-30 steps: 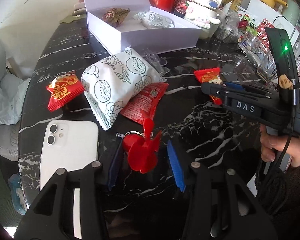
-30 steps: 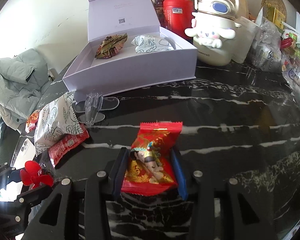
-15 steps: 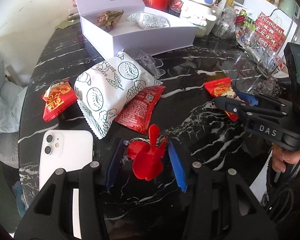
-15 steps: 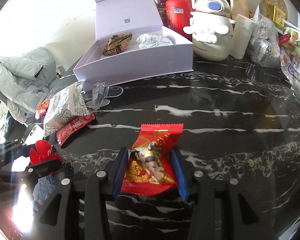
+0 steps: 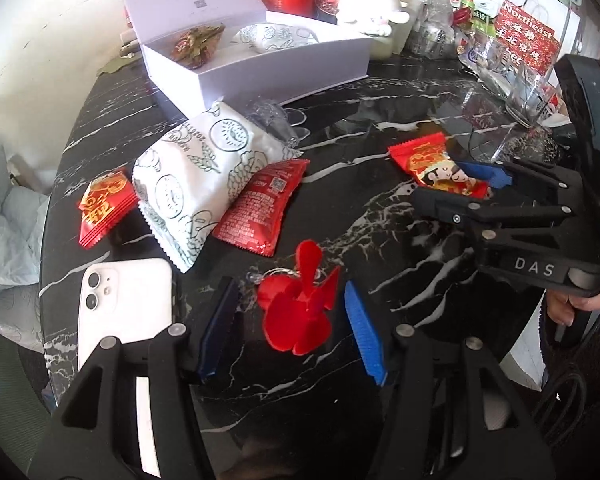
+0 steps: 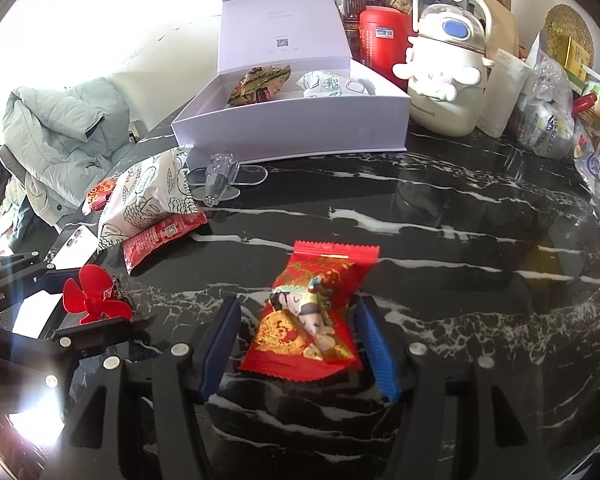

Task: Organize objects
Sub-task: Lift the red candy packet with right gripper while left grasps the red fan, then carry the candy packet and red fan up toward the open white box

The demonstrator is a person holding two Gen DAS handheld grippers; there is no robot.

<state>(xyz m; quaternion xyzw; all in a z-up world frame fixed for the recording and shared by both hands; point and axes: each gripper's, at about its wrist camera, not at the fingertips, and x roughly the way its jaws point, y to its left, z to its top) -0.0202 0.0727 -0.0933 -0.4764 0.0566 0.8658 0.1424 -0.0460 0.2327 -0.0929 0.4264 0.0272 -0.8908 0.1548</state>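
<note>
The white gift box [image 5: 260, 68] is sitting open at the far side of the black marble tabletop [image 5: 380, 240], and everything else is easiest placed from it. Inside it are lying a brown-and-gold packet [image 5: 196, 40] and a white patterned pouch [image 5: 276, 36].

Just in front of the box a clear plastic piece [image 6: 220, 176] is resting, and beside that a large white printed bag [image 5: 196, 184] is lying partly over a dark red sachet [image 5: 264, 208]. A small red packet [image 5: 104, 208] is sitting beyond the bag, and a white phone [image 5: 128, 304] is lying nearer the tabletop's edge.

Well in front of the box, the left gripper [image 5: 292, 328] is opening around a red propeller keychain [image 5: 300, 312]; the blue pads are standing clear of it on both sides, and it is resting on the tabletop. Farther along from the box's front, the right gripper [image 6: 300, 340] is also spreading, with a red cartoon-figure candy packet [image 6: 312, 312] lying flat between its jaws and a gap showing on the left side. A cream character kettle [image 6: 448, 76] and a red canister [image 6: 384, 44] are standing right next to the box.
</note>
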